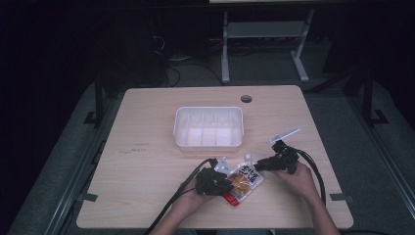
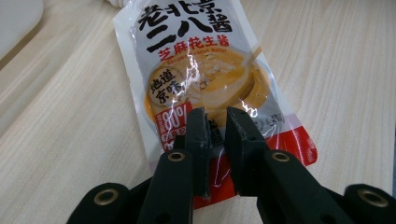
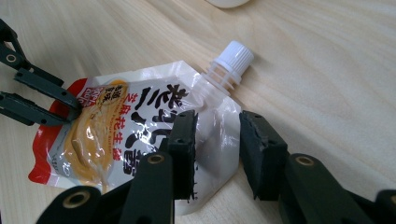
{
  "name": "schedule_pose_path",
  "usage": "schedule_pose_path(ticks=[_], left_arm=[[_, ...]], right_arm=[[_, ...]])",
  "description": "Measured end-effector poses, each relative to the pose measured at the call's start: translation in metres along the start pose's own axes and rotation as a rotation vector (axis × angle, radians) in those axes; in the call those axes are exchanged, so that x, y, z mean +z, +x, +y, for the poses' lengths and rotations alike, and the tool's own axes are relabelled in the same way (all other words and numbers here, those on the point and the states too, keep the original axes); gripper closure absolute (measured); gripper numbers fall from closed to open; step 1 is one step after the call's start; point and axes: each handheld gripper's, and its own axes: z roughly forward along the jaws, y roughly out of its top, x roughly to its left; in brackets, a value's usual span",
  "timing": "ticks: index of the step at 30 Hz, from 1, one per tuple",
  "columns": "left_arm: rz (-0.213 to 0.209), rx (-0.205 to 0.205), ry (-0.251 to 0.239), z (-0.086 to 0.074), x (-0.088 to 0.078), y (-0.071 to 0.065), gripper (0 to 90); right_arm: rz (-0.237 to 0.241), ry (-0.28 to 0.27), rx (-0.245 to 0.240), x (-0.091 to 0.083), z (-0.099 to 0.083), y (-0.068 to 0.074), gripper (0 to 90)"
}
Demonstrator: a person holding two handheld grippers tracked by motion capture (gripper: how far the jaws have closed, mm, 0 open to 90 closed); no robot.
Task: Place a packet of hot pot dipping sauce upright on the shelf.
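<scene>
Pale wood covers the table [image 1: 147,147] in the high view, where a white bin [image 1: 209,127] sits at the middle with nothing visible inside, and a sauce pouch [image 1: 243,182] lies flat on the near side between two hands. The left gripper [image 1: 226,184] meets the pouch's near red end and the right gripper [image 1: 258,167] reaches its far spout end. In the left gripper view, the black jaws are pinched down onto the red bottom edge of the sauce pouch [image 2: 205,79], the foil caught in the narrow gap between them. In the right gripper view, the jaws straddle the upper corner of the sauce pouch [image 3: 140,121] just below the white cap [image 3: 233,58]; a gap shows beside the right pad, so that grip looks not yet made. The left gripper [image 3: 74,109] shows at the far left, clamped on the red end. Judging from this, only the grasp is begun: lifting the pouch and placing it, probably in the bin, remain.
</scene>
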Motion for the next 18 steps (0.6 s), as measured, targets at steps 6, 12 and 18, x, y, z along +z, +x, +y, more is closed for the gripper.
schedule_pose_path(ticks=[6,12,18], left_arm=[[0.005,-0.003,0.002,-0.001,0.002,-0.001,79.2],[0.012,-0.002,0.007,-0.001,0.003,-0.002,79.2],[0.019,-0.005,-0.001,-0.003,0.005,-0.003,78.9]], right_arm=[[0.035,-0.024,0.032,-0.001,-0.004,-0.005,68.2],[0.058,-0.046,0.049,-0.005,-0.006,-0.008,72.4],[0.093,-0.095,0.048,-0.013,-0.007,-0.007,78.4]])
